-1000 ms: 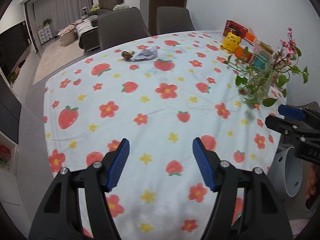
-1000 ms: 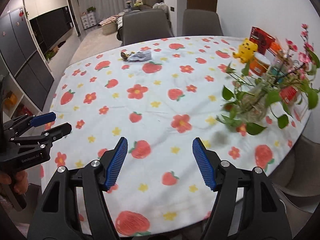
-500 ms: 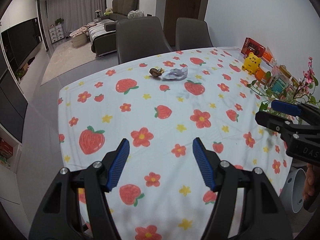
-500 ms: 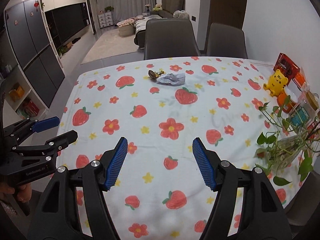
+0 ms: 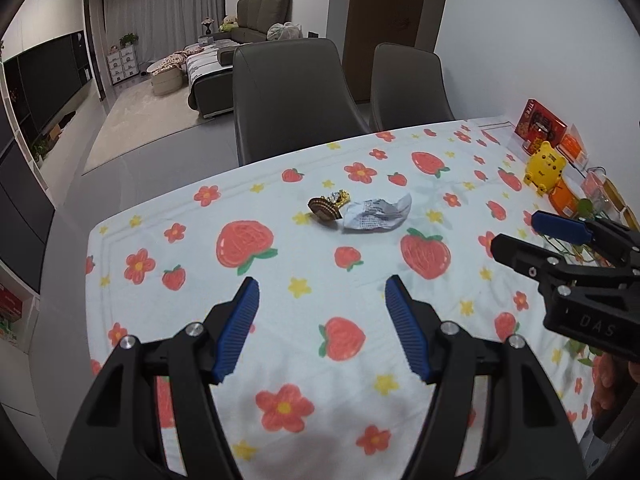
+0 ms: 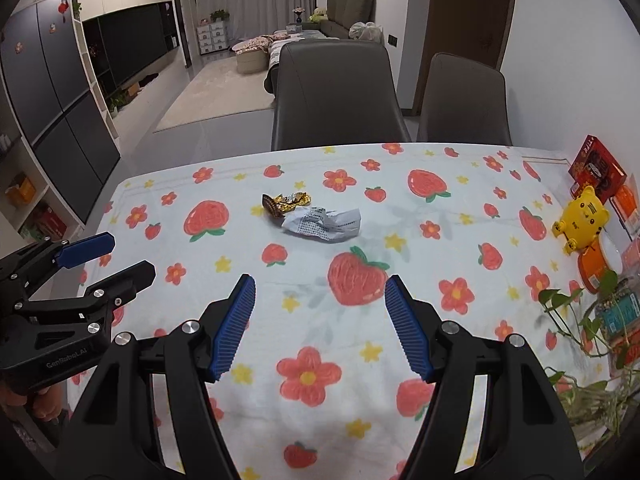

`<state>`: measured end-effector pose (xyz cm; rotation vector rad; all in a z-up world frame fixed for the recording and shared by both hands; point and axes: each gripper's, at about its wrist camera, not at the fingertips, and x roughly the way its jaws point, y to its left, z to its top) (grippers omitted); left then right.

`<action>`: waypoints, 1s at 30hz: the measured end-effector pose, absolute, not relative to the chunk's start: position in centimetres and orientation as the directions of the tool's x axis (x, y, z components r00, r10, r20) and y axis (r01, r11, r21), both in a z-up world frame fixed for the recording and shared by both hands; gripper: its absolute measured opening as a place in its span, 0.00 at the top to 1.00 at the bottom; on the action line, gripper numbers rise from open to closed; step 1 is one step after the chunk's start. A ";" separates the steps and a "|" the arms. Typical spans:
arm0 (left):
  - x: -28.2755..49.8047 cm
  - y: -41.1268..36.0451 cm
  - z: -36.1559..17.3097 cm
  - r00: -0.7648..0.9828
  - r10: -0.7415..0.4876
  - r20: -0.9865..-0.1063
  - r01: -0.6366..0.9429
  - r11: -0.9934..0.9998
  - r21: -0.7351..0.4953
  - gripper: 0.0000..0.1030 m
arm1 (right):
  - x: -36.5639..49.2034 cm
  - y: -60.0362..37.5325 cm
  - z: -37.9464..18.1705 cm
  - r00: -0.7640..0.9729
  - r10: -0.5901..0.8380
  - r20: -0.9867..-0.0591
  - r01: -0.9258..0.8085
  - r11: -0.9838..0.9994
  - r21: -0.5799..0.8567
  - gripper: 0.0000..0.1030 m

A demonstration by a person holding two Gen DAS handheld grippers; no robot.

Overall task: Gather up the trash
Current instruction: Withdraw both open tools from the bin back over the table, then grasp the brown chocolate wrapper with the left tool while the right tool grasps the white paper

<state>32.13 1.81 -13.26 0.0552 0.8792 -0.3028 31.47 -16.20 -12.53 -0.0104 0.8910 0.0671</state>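
A gold and brown candy wrapper (image 5: pixel 328 206) and a crumpled white paper wrapper (image 5: pixel 378 216) lie side by side on the strawberry tablecloth (image 5: pixel 280 280), toward the table's far side. They also show in the right wrist view, candy wrapper (image 6: pixel 285 202) and white wrapper (image 6: pixel 324 224). My left gripper (image 5: pixel 322 292) is open and empty, above the cloth short of the trash. My right gripper (image 6: pixel 320 290) is open and empty, also short of it. Each gripper shows at the edge of the other's view, the right one (image 5: pixel 528 236) and the left one (image 6: pixel 108 256).
Two grey chairs (image 5: pixel 292 96) stand behind the far edge. A yellow toy (image 5: pixel 546 166), red box (image 5: pixel 540 122), orange containers and a leafy plant (image 6: pixel 592 320) line the table's right side by the wall. Open floor lies to the left.
Both grippers have moved forward over the table toward the wrappers, which look larger and nearer now. Both stayed open.
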 end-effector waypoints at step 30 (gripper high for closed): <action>48.1 -2.0 -25.5 0.499 -0.276 -0.822 0.310 0.942 -0.128 0.78 | 45.8 -16.7 -24.8 0.545 0.089 -0.833 -0.104 0.994 0.038 0.62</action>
